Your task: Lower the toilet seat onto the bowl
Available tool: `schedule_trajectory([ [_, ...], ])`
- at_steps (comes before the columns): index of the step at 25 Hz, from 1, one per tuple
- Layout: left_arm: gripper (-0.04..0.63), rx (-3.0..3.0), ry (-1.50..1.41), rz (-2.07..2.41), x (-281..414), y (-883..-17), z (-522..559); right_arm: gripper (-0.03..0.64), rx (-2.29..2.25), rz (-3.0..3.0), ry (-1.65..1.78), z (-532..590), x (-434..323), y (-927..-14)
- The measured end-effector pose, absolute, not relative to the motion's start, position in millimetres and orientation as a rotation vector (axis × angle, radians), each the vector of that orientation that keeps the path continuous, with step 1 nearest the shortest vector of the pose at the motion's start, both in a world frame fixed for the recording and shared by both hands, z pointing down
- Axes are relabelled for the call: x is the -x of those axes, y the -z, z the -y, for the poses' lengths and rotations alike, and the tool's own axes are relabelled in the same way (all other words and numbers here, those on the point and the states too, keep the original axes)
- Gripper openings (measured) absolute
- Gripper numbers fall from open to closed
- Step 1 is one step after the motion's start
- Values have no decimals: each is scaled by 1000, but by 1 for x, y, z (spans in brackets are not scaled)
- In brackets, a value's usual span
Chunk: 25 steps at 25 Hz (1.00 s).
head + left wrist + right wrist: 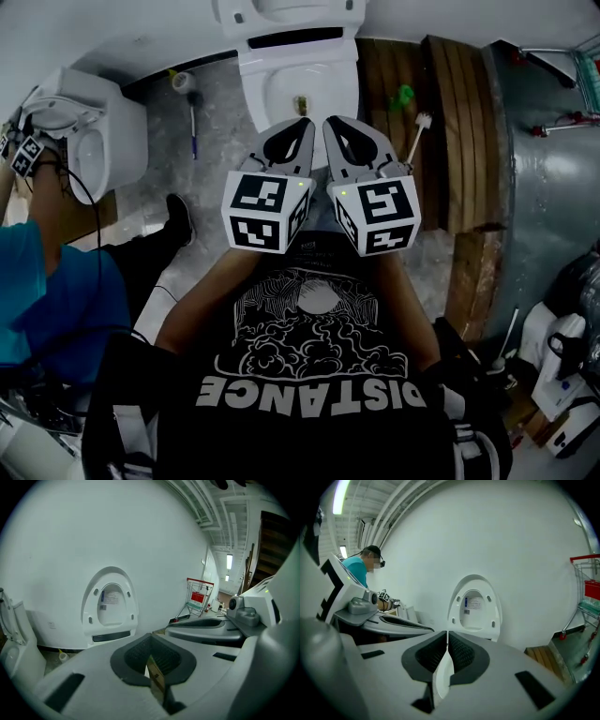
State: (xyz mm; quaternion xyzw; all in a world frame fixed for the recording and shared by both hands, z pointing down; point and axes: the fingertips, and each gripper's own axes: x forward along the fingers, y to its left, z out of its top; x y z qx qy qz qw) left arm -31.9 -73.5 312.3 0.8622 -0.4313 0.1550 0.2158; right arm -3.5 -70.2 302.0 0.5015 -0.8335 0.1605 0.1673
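The toilet bowl (298, 89) lies open. The toilet seat (474, 582) stands upright at the bowl's back edge against the wall, not yet lowered. Above the bowl's front rim hang the left claw (302, 125) and right claw (333, 125), side by side, each with its jaws pressed together on nothing. I judge this to be the approach. Next, reach beyond the bowl, catch the seat's top edge, tip it forward and ease it down gently.
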Motion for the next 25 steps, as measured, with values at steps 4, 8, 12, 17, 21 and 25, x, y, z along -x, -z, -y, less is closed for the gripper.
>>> schedule_trajectory([
  [4,9,-2350,-457,1242,17,-315,108,21,-1375,2404,-475,107,-15,-303],
  [8,9,-2330,-473,1290,2,-314,146,21,-1323,2446,-470,148,-30,-301],
  [12,9,-2309,-486,1322,-15,-315,183,21,-1268,2473,-464,184,-47,-300],
  [17,10,-2273,-502,1385,-18,-314,215,21,-1191,2522,-463,212,-54,-298],
  [21,11,-2256,-532,1419,-22,-316,235,21,-1140,2571,-464,231,-65,-297],
  [25,10,-2269,-587,1417,-23,-318,258,21,-1113,2596,-436,257,-73,-295],
])
